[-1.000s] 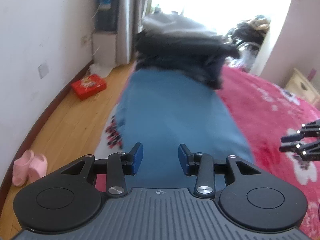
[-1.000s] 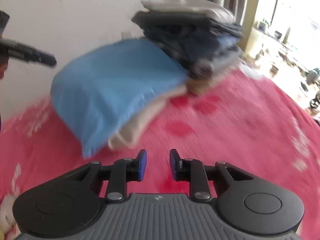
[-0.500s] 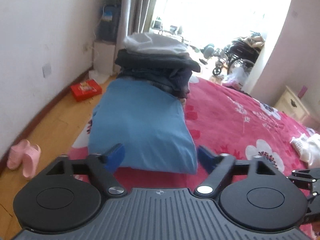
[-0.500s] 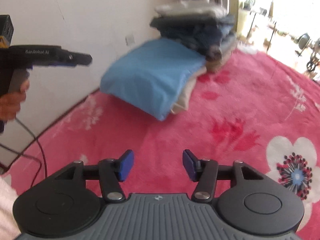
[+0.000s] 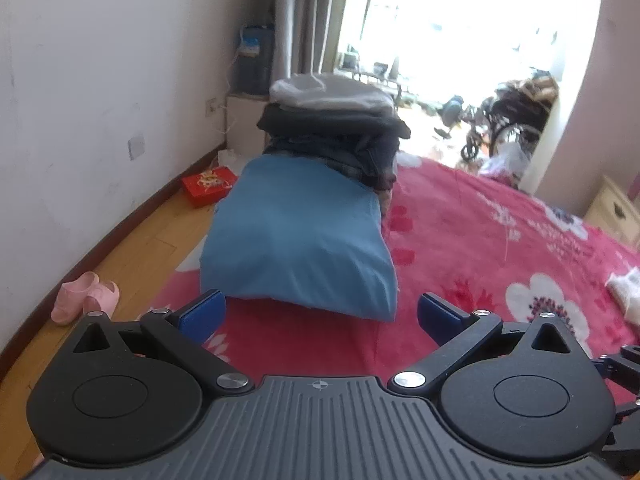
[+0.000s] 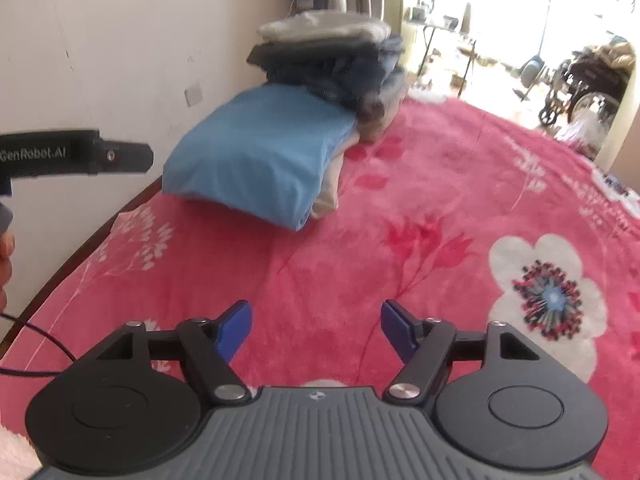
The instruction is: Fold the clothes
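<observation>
A folded blue garment (image 5: 300, 240) lies on the red flowered bed cover (image 5: 500, 248), on top of a beige one (image 6: 328, 196). Behind it stands a stack of folded dark and grey clothes (image 5: 336, 124). My left gripper (image 5: 320, 316) is open and empty, just short of the blue garment's near edge. My right gripper (image 6: 316, 324) is open and empty, over bare bed cover (image 6: 400, 208), well back from the blue garment (image 6: 260, 156) and the stack (image 6: 332, 64). The left gripper's side (image 6: 76, 156) shows at the left of the right wrist view.
A white cloth item (image 5: 624, 292) lies on the bed at the right. The bed's left edge drops to a wooden floor with pink slippers (image 5: 84, 296) and a red box (image 5: 208, 184). A white wall (image 5: 100, 80) runs along the left. A wheelchair (image 5: 508, 124) stands by the bright doorway.
Both grippers have pulled back from the blue garment and opened wide. The garment now lies flat on the bed, farther away in both views.
</observation>
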`<state>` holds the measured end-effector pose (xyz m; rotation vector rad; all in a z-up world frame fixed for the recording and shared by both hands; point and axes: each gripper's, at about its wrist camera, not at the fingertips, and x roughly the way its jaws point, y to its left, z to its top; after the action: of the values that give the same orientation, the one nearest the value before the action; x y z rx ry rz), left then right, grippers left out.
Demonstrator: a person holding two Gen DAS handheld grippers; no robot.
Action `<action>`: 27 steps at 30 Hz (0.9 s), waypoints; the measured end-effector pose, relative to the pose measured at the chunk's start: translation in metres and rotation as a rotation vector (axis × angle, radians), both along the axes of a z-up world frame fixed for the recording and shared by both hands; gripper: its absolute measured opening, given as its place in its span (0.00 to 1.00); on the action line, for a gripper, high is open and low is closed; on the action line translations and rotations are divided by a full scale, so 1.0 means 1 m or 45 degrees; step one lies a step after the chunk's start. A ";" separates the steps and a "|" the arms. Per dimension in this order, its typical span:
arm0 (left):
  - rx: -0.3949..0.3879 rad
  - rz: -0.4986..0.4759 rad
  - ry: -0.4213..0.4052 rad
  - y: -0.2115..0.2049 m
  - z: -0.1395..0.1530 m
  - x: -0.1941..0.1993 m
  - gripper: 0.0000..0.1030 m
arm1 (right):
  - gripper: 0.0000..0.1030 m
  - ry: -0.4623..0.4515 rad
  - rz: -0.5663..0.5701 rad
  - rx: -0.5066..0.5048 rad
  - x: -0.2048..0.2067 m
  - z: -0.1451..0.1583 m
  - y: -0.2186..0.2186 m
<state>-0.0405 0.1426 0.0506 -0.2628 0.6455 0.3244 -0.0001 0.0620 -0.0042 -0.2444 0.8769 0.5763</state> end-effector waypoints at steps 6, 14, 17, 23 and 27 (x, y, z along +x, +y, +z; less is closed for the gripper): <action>0.082 0.021 0.007 -0.016 0.004 -0.005 1.00 | 0.91 -0.086 0.050 0.034 -0.028 0.015 0.000; 0.113 0.018 0.027 -0.032 0.011 -0.007 1.00 | 1.00 -0.187 -0.039 0.034 -0.045 0.036 0.000; 0.127 0.054 0.012 -0.035 0.012 -0.011 1.00 | 1.00 -0.209 -0.075 0.025 -0.050 0.036 -0.002; 0.210 0.090 0.032 -0.043 0.009 -0.015 1.00 | 1.00 -0.190 -0.130 0.012 -0.052 0.035 -0.001; 0.195 0.120 0.072 -0.040 0.003 -0.016 1.00 | 1.00 -0.136 -0.188 -0.001 -0.047 0.031 0.002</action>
<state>-0.0567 0.1026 0.0540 -0.1382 0.6617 0.4706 -0.0472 0.0641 0.0265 -0.2073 0.7847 0.4223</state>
